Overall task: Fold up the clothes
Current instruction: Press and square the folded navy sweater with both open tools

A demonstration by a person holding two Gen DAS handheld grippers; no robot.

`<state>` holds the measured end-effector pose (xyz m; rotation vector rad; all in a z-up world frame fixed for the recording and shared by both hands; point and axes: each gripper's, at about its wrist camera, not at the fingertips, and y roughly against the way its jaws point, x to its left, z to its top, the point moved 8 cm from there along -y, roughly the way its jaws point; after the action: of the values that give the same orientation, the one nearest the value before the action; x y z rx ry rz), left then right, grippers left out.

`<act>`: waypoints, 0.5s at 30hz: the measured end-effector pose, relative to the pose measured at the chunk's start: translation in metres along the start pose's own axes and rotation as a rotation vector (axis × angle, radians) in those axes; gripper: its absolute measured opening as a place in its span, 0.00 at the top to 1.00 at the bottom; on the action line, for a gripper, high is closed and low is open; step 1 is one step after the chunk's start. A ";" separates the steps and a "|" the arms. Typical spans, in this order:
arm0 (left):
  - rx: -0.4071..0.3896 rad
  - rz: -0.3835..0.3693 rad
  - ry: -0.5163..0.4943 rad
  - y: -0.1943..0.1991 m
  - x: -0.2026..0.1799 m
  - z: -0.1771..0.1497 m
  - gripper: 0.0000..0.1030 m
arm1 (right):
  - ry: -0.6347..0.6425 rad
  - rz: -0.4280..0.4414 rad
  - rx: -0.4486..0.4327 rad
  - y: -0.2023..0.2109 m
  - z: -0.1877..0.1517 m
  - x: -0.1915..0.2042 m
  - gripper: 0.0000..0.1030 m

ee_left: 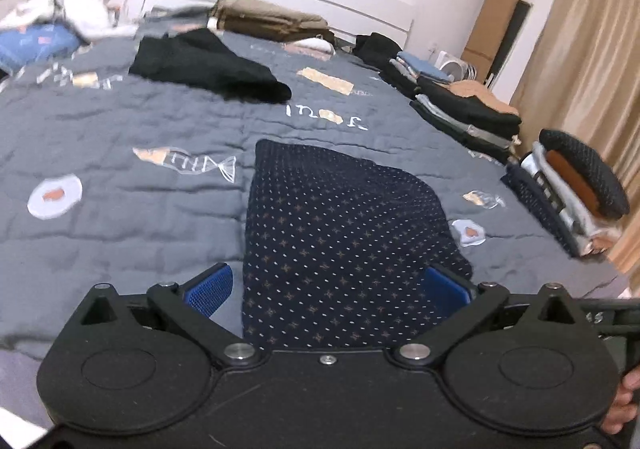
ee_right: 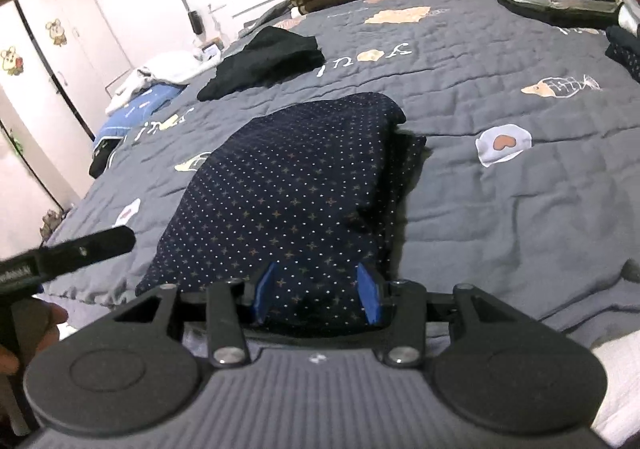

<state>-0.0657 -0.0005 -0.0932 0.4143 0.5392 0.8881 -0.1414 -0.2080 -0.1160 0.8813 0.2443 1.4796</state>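
Right tool (ee_right: 316,295) clenched on the dotted cloth (ee_right: 288,185), left tool (ee_left: 327,287) released.

Blue pads of the right tool press a bunched hem of the navy dotted cloth at the bed's (ee_right: 500,217) near edge, and the rest lies folded over itself toward the middle of the grey quilt. Left tool's jaws stand wide apart, with the cloth (ee_left: 340,233) lying between them, untouched by either pad. Farther up the bed a black garment (ee_left: 208,65) lies loose. Folded stacks (ee_left: 464,105) line the right edge, and a brown pile (ee_left: 272,19) sits by the headboard.
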 end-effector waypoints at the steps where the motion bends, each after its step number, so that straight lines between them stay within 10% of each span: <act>1: 0.008 0.002 0.004 -0.001 0.000 0.000 0.00 | -0.007 0.003 -0.002 0.000 0.000 0.000 0.57; 15: 0.129 0.122 -0.008 -0.013 0.015 -0.014 0.00 | 0.013 -0.017 0.039 -0.014 -0.007 0.004 0.57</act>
<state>-0.0584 0.0062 -0.1152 0.5722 0.5705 0.9718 -0.1349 -0.1999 -0.1284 0.8985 0.2905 1.4699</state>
